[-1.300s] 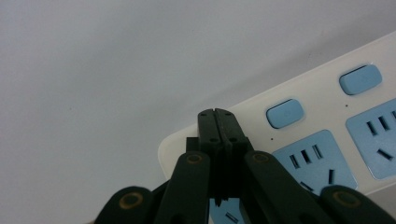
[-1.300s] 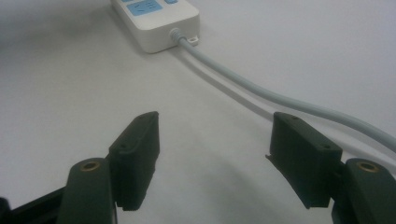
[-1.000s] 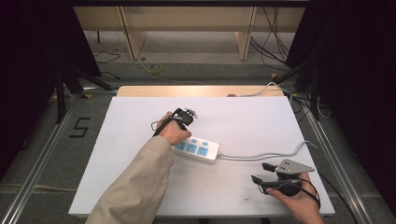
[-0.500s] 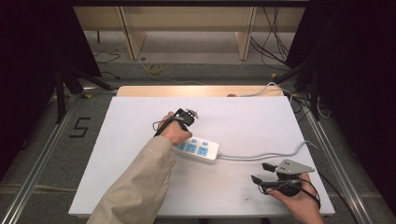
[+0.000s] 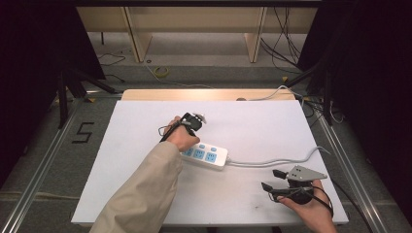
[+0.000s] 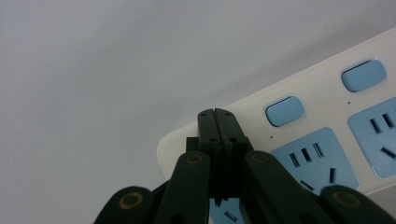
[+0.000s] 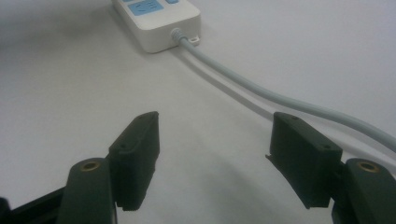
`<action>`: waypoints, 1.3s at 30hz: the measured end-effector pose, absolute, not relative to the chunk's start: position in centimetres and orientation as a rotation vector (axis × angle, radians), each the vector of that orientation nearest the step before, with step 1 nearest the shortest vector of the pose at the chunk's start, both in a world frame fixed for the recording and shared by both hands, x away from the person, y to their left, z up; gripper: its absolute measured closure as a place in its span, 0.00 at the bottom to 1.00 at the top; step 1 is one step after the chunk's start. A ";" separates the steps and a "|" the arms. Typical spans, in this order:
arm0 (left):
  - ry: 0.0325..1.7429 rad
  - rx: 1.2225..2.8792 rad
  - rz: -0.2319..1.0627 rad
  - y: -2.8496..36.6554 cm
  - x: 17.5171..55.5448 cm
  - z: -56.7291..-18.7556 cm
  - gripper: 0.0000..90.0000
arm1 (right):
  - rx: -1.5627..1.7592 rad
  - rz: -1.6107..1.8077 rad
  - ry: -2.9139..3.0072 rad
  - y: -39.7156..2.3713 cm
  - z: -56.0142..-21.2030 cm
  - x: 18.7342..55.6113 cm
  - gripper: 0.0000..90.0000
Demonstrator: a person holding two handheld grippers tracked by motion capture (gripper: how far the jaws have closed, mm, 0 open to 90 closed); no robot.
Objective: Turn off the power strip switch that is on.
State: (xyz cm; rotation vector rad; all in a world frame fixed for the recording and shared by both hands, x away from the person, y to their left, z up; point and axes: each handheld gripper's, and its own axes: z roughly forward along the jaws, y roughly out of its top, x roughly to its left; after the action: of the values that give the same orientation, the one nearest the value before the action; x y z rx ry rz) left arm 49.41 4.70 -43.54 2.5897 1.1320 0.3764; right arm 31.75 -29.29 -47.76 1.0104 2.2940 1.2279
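The left gripper (image 5: 190,127), jaws pressed together and holding nothing, has its tips over the end of one white power strip (image 5: 210,156) with blue sockets. One grey cord (image 5: 272,161) trails rightwards. The right gripper (image 5: 272,180) rests apart, jaws spread and empty.

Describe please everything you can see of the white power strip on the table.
The power strip is a long white block, plastic by its look, with rounded corners. It lies flat and slantwise near the middle of the white table. Its top carries light blue socket panels and, along one side, small light blue switch buttons. A grey cable leaves one end through a ribbed collar and curves toward the table's right edge. The left gripper, jaws shut, is poised over the other end; whether it touches is unclear.
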 end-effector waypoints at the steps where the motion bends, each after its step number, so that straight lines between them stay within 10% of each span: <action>1: 1.132 2.589 0.376 4.7 49.4 -43.5 1.00 | 1.012 1.228 2.296 -29.3 -47.8 31.8 0.38; 39: 1.129 2.442 0.429 6.4 48.7 -41.1 0.99 | 1.014 1.225 2.296 -29.3 -47.8 31.8 0.38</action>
State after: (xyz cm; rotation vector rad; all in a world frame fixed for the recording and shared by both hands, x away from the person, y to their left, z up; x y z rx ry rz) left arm 48.70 6.37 -41.12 2.4421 1.1292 0.4294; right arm 31.80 -29.30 -47.81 1.0143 2.2961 1.2246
